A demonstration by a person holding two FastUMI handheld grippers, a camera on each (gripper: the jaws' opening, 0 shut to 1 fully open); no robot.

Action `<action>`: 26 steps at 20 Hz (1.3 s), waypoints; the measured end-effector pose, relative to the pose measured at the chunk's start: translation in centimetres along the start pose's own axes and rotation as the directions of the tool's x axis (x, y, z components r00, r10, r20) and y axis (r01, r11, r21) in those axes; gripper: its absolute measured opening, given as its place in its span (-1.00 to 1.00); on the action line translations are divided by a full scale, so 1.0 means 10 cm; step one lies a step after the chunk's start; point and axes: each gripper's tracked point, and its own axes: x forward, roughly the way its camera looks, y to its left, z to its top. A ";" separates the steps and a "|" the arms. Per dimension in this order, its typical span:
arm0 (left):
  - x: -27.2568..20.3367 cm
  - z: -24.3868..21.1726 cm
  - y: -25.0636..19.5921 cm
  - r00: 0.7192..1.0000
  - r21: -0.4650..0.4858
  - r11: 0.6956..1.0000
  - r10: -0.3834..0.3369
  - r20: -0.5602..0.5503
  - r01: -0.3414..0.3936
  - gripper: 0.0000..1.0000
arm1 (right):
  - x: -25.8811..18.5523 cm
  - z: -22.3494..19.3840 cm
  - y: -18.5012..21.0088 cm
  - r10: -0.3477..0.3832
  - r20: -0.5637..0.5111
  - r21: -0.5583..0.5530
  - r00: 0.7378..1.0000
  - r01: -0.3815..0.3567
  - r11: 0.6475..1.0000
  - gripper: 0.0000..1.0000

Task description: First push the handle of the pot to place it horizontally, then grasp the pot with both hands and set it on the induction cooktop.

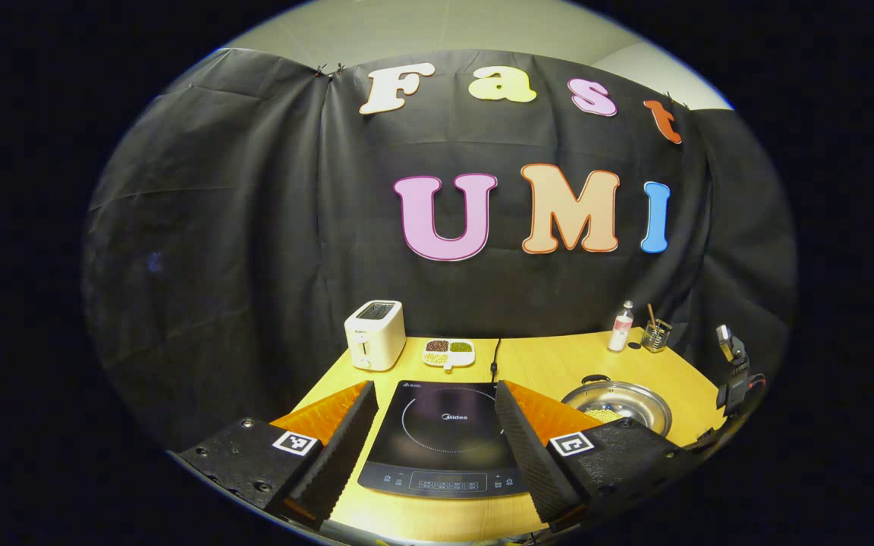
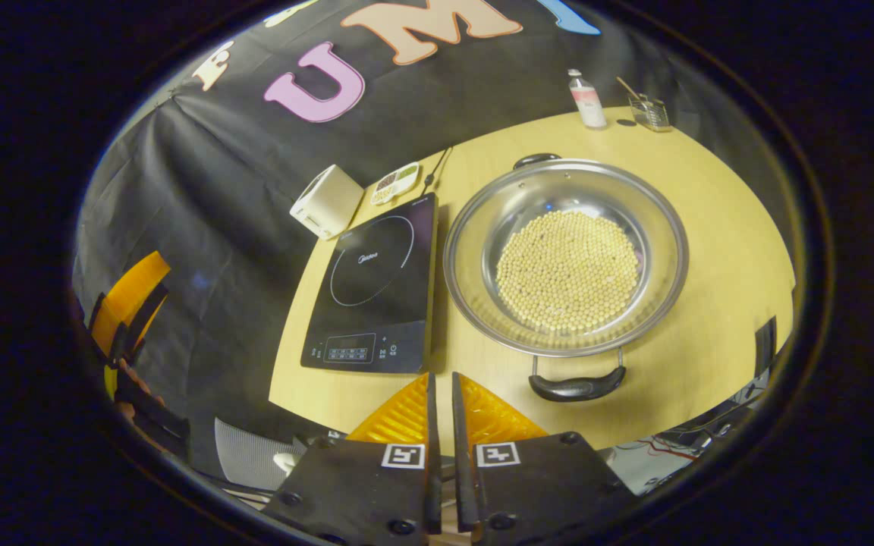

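Observation:
A steel pot [image 2: 566, 258] holding yellow beans stands on the wooden table [image 2: 718, 250], just right of the black induction cooktop [image 2: 376, 288]. One black handle [image 2: 577, 385] points toward my right gripper [image 2: 443, 383], the other [image 2: 536, 160] points away. My right gripper is shut and empty, hovering above the table's near edge, left of that near handle. My left gripper [image 1: 435, 387] is open, its fingers framing the cooktop [image 1: 444, 432] from the front. The pot [image 1: 619, 406] lies to its right. The left gripper [image 2: 130, 303] also shows far left, off the table, held by a hand.
A white toaster [image 1: 375, 334] and a small dish of beans [image 1: 448, 353] sit behind the cooktop. A bottle [image 1: 620, 326] and a glass jar [image 1: 655, 335] stand at the back right. Dark equipment with cables [image 1: 733, 368] sits at the table's right edge.

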 end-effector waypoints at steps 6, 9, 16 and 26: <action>0.02 -0.11 0.11 1.000 -0.006 1.000 0.011 -0.021 -0.011 0.92 | 0.35 -0.14 -0.17 -0.033 -0.072 0.041 0.997 0.036 0.998 -0.79; 0.06 -0.18 0.10 0.999 -0.018 1.000 0.008 -0.033 -0.009 0.92 | 0.45 -0.18 -0.32 -0.072 -0.098 0.044 0.993 0.076 0.996 -0.78; 0.18 -0.20 0.00 0.998 -0.011 1.000 0.026 -0.059 -0.027 0.92 | 0.39 -0.16 -0.55 -0.101 -0.138 0.035 0.985 0.107 0.994 -1.00; 0.51 -0.15 -0.45 0.994 -0.073 0.996 0.050 -0.096 -0.057 0.92 | 0.15 0.03 -0.94 -0.109 -0.222 0.006 0.969 0.113 0.994 -0.85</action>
